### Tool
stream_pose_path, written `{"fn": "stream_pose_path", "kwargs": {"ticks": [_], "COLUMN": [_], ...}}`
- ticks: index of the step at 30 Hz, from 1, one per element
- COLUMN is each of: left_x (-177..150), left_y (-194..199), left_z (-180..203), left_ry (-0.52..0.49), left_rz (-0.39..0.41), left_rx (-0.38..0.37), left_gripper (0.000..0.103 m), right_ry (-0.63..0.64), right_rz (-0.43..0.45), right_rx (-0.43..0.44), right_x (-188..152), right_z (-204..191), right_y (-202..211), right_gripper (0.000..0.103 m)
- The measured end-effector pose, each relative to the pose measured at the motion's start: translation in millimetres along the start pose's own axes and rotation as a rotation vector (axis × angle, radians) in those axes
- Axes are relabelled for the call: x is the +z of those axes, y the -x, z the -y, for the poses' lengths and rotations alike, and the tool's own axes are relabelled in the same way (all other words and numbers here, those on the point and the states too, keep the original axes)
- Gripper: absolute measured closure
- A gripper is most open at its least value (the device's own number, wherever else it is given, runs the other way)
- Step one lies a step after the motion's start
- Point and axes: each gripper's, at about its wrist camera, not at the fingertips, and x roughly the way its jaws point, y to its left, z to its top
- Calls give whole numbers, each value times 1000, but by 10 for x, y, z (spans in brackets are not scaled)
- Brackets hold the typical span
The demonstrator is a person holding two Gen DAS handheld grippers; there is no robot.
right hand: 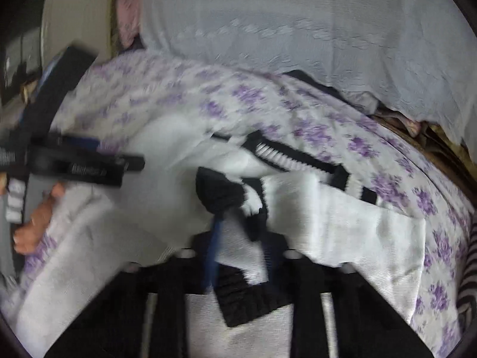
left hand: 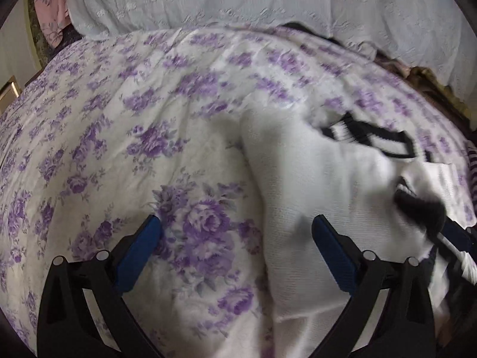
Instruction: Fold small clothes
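A white knitted garment point(left hand: 313, 179) with black ribbed trim point(left hand: 384, 137) lies rumpled on the purple-flowered bedsheet point(left hand: 119, 119). My left gripper point(left hand: 237, 232) hangs open just over the garment's left edge, one blue pad above the sheet and the other above the knit, nothing between them. In the right wrist view my right gripper point(right hand: 238, 226) is shut on a bunched black cuff point(right hand: 220, 194) of the garment point(right hand: 342, 217), which is lifted and blurred. The right gripper point(left hand: 447, 229) also shows at the right edge of the left wrist view. The left gripper point(right hand: 89, 164) and a hand point(right hand: 38, 217) appear at the left.
A pale lace-patterned cover point(left hand: 238, 0) is heaped along the far side of the bed. Pink cloth point(left hand: 47, 6) sits at the far left corner. Striped fabric point(right hand: 469, 268) shows at the right edge. Brownish clutter point(right hand: 432, 137) lies beyond the bed's right side.
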Motion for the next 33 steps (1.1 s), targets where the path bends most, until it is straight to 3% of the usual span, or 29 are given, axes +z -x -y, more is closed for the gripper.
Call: {"fn": "stream_pose_path", "kwargs": {"ticks": [3,6,8,9,10,11,13,16,21,22,23,25,30,33], "left_x": [-14,-27,-42,-55,-68,-79,-91,-80,-87,-86,-89,-89,-88,-106], "left_y": [232,380,344,286,226,172,117,160,140,139,145,165,282,278], "left_z": [70,212,320,366,392,407,387,296,233,240,247,259,287,407], "left_ry": [-18,-65,-101,-114,-118,-121,-107,-66,-46,-51,-56,-63,-69,-110], "left_rz": [74,124,113,98,80,59,31,43,35,35,37,45,72,71], "left_rx": [-76,-121,-108,-83,-61,-51,-46,-77,-108,-109,-109,-109,-169,-176], "left_gripper": [5,5,4,4,4,5,5,5,5,5,5,5,5,5], "right_ry": [-229,-480,-615,-615,-560,-488,-297,-71,73,81,73,-35,-379,-617], "right_rz": [69,48,57,64,64,57,66,63,-56,-67,-68,-28,104,68], "right_rx": [-36,-58,51,95,114,105,77,50,2,-17,-26,-42,-46,-21], "right_x": [-40,-297,-481,-502,-465,-403,-263,-71,88,101,118,147,-96,-531], "right_z": [577,1256,1478,1443,1309,1164,745,212,-146,-153,-129,83,1008,1638], "right_y": [246,335,379,393,400,395,391,265,-186,-255,-291,-204,288,339], "right_gripper": [103,103,98,98,93,69,43,44,48,58,83,91,92,92]}}
